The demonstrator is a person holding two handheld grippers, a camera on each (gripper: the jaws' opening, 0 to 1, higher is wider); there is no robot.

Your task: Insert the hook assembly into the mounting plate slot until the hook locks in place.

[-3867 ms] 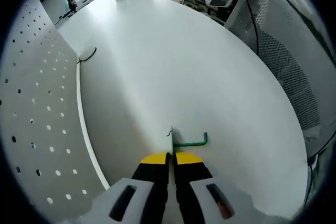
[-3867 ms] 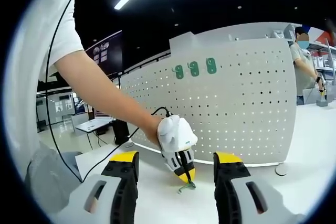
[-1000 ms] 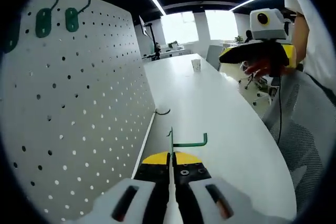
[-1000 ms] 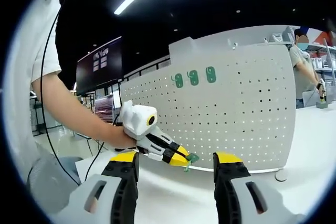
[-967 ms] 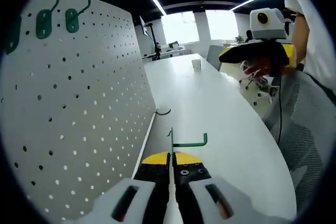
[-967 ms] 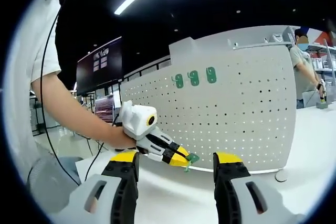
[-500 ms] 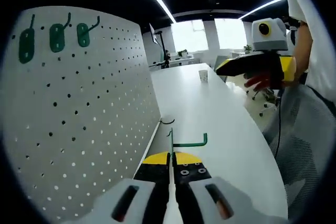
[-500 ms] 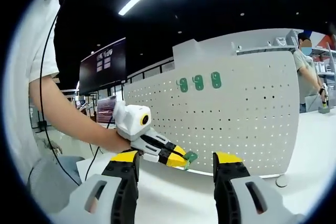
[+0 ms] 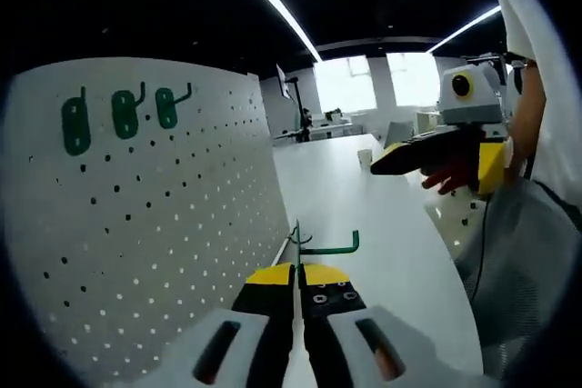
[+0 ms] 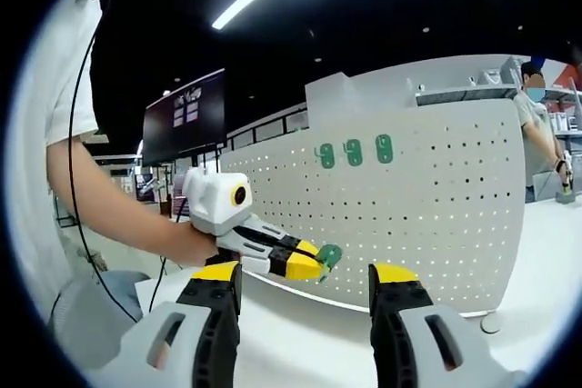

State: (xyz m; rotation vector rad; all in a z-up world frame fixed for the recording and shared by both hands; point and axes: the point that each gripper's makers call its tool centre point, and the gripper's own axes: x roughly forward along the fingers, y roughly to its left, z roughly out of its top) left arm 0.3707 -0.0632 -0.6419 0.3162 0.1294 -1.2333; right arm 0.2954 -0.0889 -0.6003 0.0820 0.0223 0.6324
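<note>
Raised since the earlier frame: left gripper point(image 9: 297, 272), jaws clenched on green hook point(image 9: 326, 245), off the white table point(image 9: 364, 197) and beside the pegboard point(image 9: 155, 224). Insertion not begun; hook near the board's lower edge. Three green hooks point(image 9: 116, 115) mounted near its top. Right gripper point(image 10: 305, 279) released, well clear; nothing obstructs.

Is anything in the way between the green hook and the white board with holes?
Nothing visible is. The left tongs hold the green hook in front of the white pegboard, with bare board below the three green hooks already hanging there. The right tongs stay open, nearer the camera.
</note>
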